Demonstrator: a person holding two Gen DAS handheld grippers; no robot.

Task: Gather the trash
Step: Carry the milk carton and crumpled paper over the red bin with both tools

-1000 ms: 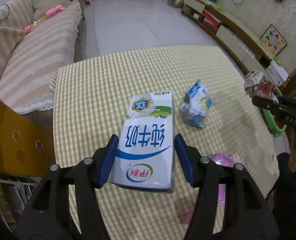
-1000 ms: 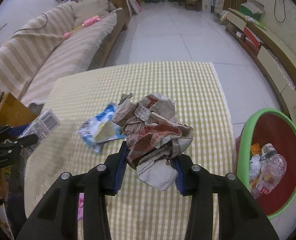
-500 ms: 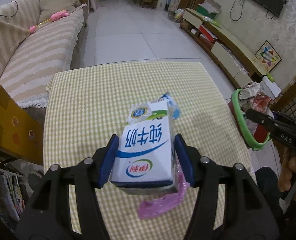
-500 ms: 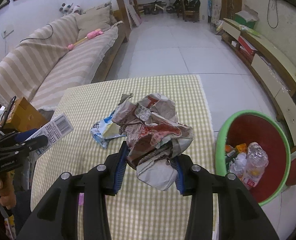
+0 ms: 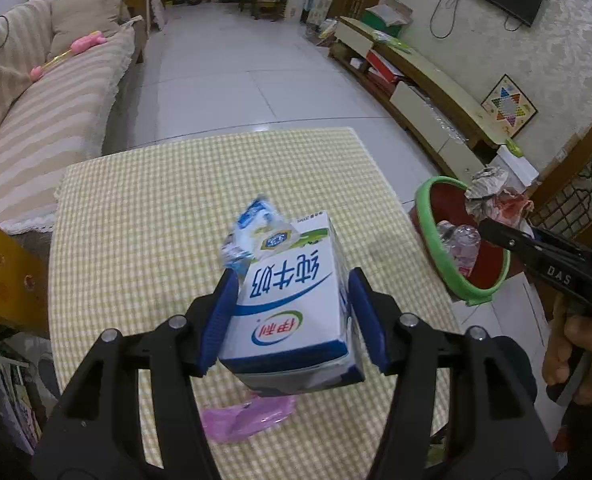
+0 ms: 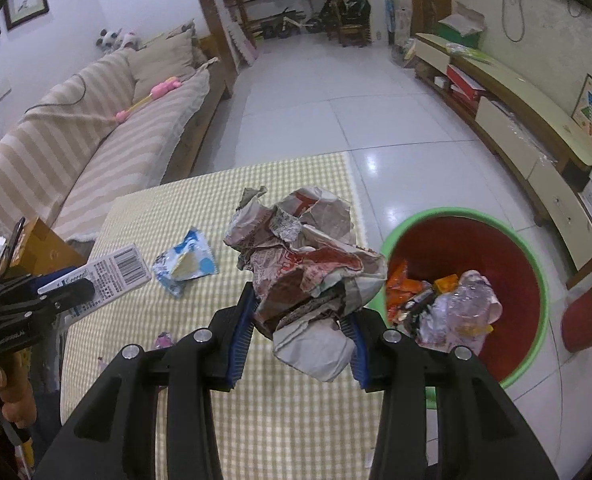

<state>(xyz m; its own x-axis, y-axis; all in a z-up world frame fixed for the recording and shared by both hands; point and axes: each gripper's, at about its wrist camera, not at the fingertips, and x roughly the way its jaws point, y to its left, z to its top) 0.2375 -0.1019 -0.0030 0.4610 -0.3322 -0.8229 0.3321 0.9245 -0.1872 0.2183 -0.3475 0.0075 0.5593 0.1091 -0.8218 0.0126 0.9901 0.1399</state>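
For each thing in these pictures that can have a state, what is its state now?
Left gripper: shut on milk carton.
Milk carton: held above the table, print upside down.
Right gripper: shut on crumpled paper.
Crumpled paper: held, not yet in the bin.
Bin: open, partly filled.
Blue wrapper: lying on the table.
Pink bag: lying on the table.

Left tool: black angular arms, blue ribbed pads, silver screws. Right tool: same build; white "DAS" lettering on side. Bare-skinned hand on grip.

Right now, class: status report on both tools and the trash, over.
Left tool shut on milk carton. Right tool shut on crumpled newspaper, near bin. Blue wrapper on table. Path clear.
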